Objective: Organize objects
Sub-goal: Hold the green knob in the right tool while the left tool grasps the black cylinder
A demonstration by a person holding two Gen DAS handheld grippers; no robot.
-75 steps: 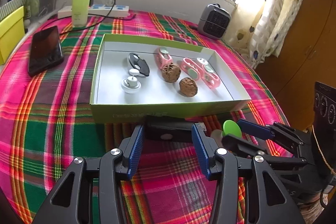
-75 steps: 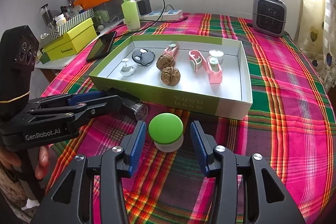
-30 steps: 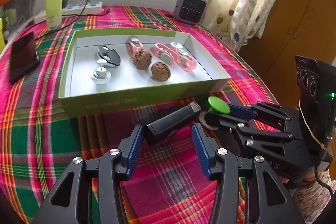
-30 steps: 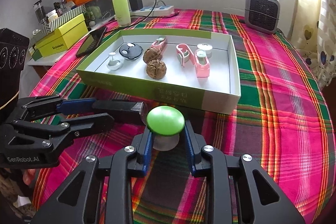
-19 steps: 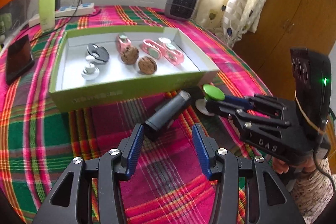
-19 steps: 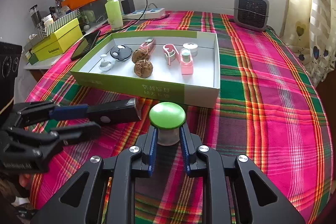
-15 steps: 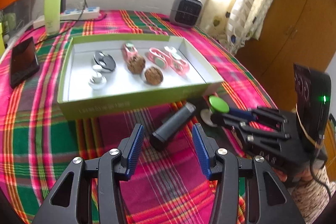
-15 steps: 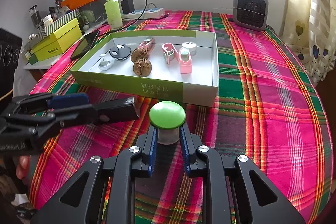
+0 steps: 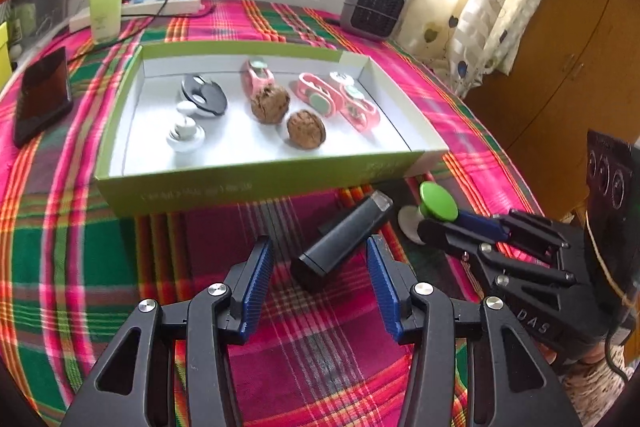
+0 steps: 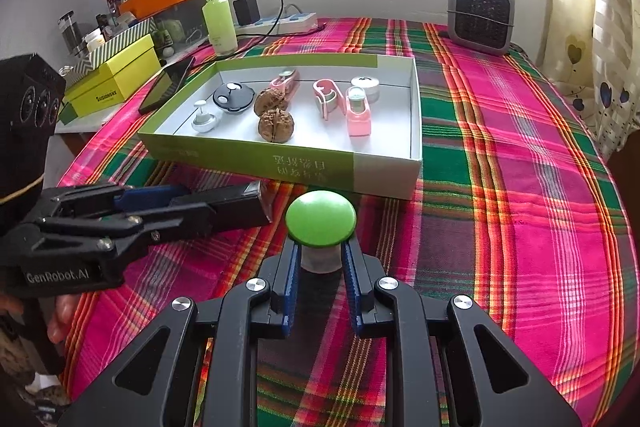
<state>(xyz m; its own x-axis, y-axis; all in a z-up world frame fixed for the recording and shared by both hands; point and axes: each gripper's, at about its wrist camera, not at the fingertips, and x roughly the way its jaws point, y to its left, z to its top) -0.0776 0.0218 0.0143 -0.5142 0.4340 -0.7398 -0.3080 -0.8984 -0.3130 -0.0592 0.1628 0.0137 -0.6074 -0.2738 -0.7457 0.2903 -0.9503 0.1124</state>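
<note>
On the left, my left tongs (image 9: 318,269) stand apart, straddling the near end of the black bar (image 9: 344,237), which lies slantwise on the counter (image 9: 60,247) just in front of the green box (image 9: 256,183). I judge the bar stiff and fairly light, its smooth flat sides likely slick. I would close across its width near the middle, since this end grip may let it swing.

To its right, just beside the bar's far end, the green-capped knob (image 10: 320,217) stands upright on its pale stem. My right tongs (image 10: 320,265) are clamped on that stem under the cap. It looks like light, hard plastic, and the stem is the sensible hold, as the domed cap would slip.

The left wrist view shows the gap on both sides of the bar and the knob's wide white foot (image 9: 408,221). The right wrist view hides that foot behind the pads. From the side it makes the left tongs look shut on the bar. Only it shows the empty right end of the box.
</note>
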